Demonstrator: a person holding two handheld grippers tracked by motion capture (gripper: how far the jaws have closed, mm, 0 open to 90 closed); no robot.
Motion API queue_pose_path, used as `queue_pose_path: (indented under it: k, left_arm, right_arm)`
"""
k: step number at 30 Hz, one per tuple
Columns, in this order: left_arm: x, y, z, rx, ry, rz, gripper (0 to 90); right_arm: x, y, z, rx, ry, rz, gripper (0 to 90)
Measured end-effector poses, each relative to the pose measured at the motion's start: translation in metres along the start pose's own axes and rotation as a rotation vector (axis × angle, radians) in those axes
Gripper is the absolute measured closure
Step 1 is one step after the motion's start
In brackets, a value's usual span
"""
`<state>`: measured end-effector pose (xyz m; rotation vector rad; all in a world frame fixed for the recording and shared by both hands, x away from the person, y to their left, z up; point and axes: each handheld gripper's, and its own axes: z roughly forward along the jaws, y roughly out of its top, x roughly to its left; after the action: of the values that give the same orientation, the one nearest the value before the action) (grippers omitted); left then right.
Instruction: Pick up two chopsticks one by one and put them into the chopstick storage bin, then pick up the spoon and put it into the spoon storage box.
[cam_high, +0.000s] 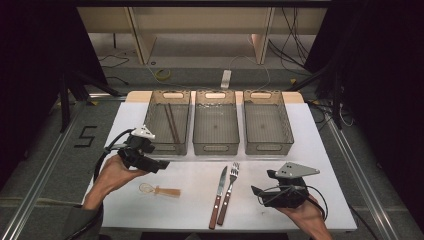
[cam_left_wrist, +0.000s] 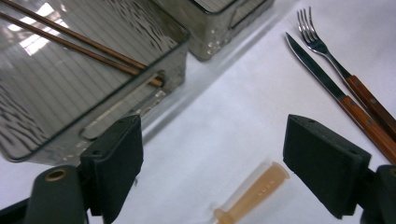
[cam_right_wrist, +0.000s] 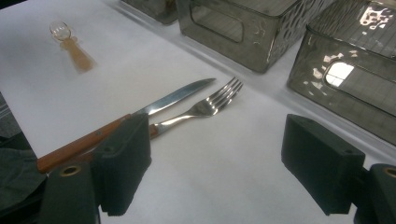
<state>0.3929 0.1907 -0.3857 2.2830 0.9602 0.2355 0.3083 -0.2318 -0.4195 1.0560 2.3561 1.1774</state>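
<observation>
Three bins at the counter's (cam_high: 310, 150) far edge, chopsticks (cam_high: 171, 122) already in the left bin (cam_high: 186, 125); sorting step in hand looks like fetching the small plastic spoon (cam_left_wrist: 252, 196), lying just below the left claw (cam_left_wrist: 212, 163); that claw spread wide, empty; next, lower and pinch the handle; right claw (cam_right_wrist: 215, 163) likewise spread, empty, near knife (cam_right_wrist: 140, 119) and fork (cam_right_wrist: 201, 109).

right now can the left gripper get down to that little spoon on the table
Probably yes. The left gripper has its jaws open, the small spoon lies alone on bare table just below, and the nearest bin stands off to the side.
</observation>
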Motion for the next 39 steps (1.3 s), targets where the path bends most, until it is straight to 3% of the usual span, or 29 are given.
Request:
queue_pose_path:
  k: [5,25,30,36,39]
  left_arm:
    - [-0.006,-0.002,0.007,0.05,0.023,0.031,19.3]
    - [-0.02,-0.01,0.03,0.206,0.011,0.13,19.0]
    - [-0.023,-0.013,0.033,0.234,-0.021,0.164,19.2]
    - [-0.028,-0.018,0.046,0.32,-0.033,0.215,19.1]
    - [-0.029,-0.023,0.054,0.339,-0.051,0.221,19.1]
  right_arm:
    - [-0.001,-0.001,-0.001,0.002,-0.004,0.002,24.5]
    - [-0.004,-0.003,-0.001,0.009,-0.004,0.007,24.4]
    - [-0.003,-0.002,-0.002,0.007,-0.001,0.011,24.2]
    - [-0.004,-0.002,-0.002,0.003,0.002,0.014,23.9]
    - [-0.005,-0.003,-0.003,-0.003,0.002,0.016,23.8]
